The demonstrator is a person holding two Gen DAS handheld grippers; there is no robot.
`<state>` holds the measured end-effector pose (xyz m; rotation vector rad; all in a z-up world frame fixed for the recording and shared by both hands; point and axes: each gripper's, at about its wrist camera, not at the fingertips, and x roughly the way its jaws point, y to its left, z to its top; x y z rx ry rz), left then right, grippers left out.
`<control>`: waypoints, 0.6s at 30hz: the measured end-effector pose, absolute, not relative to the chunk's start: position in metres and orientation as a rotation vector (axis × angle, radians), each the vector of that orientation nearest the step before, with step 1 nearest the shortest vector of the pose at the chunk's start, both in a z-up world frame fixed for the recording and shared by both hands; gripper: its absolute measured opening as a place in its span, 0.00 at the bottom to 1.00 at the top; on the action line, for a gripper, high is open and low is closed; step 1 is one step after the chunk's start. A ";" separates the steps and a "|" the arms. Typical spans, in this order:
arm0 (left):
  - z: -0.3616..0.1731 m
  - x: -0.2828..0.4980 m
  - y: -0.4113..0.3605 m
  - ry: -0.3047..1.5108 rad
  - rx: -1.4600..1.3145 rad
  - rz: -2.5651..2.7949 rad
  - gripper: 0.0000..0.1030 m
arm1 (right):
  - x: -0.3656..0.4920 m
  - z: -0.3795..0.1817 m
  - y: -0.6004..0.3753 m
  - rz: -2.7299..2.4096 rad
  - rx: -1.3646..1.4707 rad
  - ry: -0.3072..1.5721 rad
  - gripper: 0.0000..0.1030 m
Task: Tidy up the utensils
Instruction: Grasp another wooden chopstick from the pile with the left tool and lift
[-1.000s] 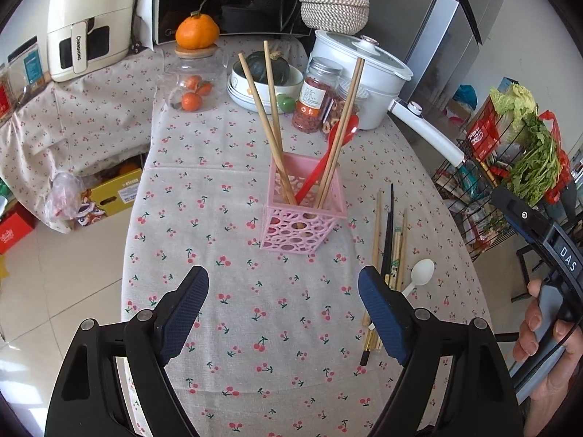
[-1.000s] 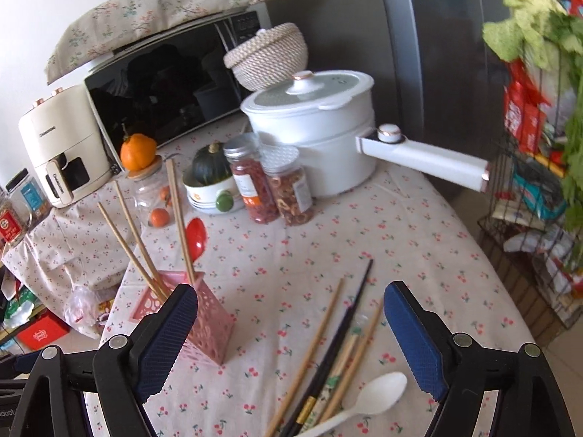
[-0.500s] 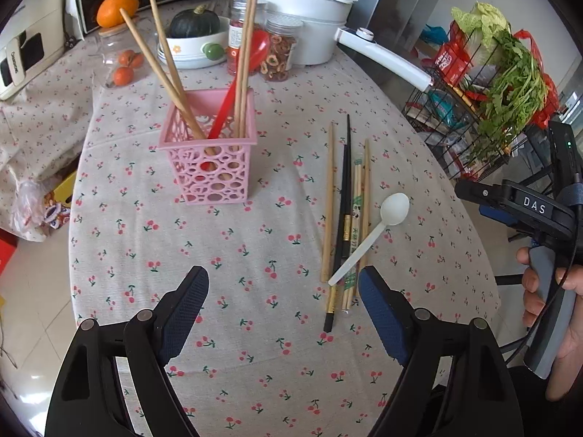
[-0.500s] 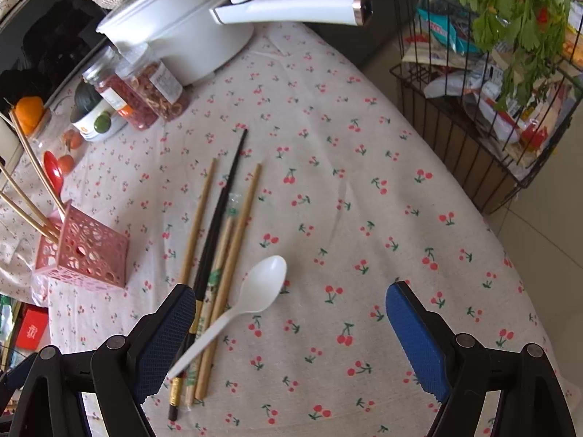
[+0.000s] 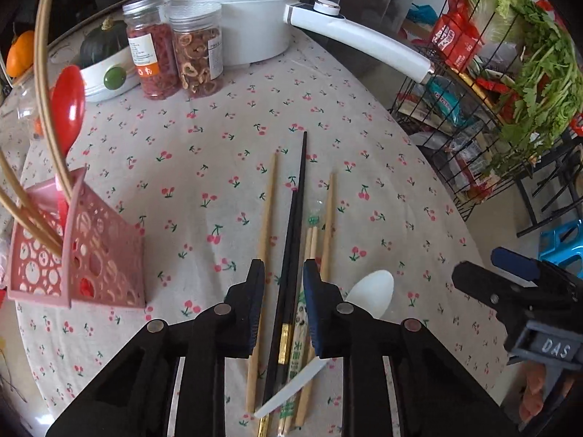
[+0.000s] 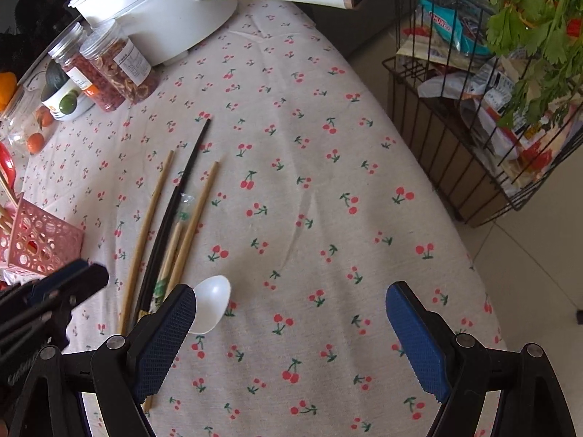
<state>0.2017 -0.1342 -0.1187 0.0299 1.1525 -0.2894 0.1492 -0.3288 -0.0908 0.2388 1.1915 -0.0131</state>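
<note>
A pair of black chopsticks [image 5: 293, 225] lies among several wooden chopsticks [image 5: 265, 215] and a white spoon [image 5: 368, 293] on the cherry-print cloth. My left gripper [image 5: 283, 276] is low over them, its jaws narrowed around the black pair with small gaps still showing. A pink basket [image 5: 73, 258] at the left holds wooden chopsticks and a red spoon [image 5: 68, 105]. My right gripper [image 6: 291, 331] is open and empty over bare cloth, just right of the white spoon [image 6: 211, 300]. The black chopsticks [image 6: 175, 207] and basket [image 6: 36, 240] show in its view too.
A white pot [image 5: 240, 18] with a long handle [image 5: 360, 38], two jars [image 5: 175, 58] and a bowl with a squash [image 5: 102, 73] stand at the back. A wire rack with greens [image 5: 510, 91] stands off the table's right edge.
My left gripper has dropped down and forward to the black chopsticks and narrowed its jaws around them. My right gripper has moved lower toward the cloth beside the white spoon.
</note>
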 end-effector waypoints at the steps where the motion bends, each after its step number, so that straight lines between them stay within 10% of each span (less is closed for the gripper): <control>1: -0.124 0.211 -0.137 1.159 0.030 -0.276 0.17 | 0.151 -0.092 -0.332 -0.016 0.232 1.194 0.86; 18: -0.168 0.259 -0.152 1.238 0.118 -0.204 0.06 | 0.168 -0.107 -0.342 0.003 0.216 1.220 0.86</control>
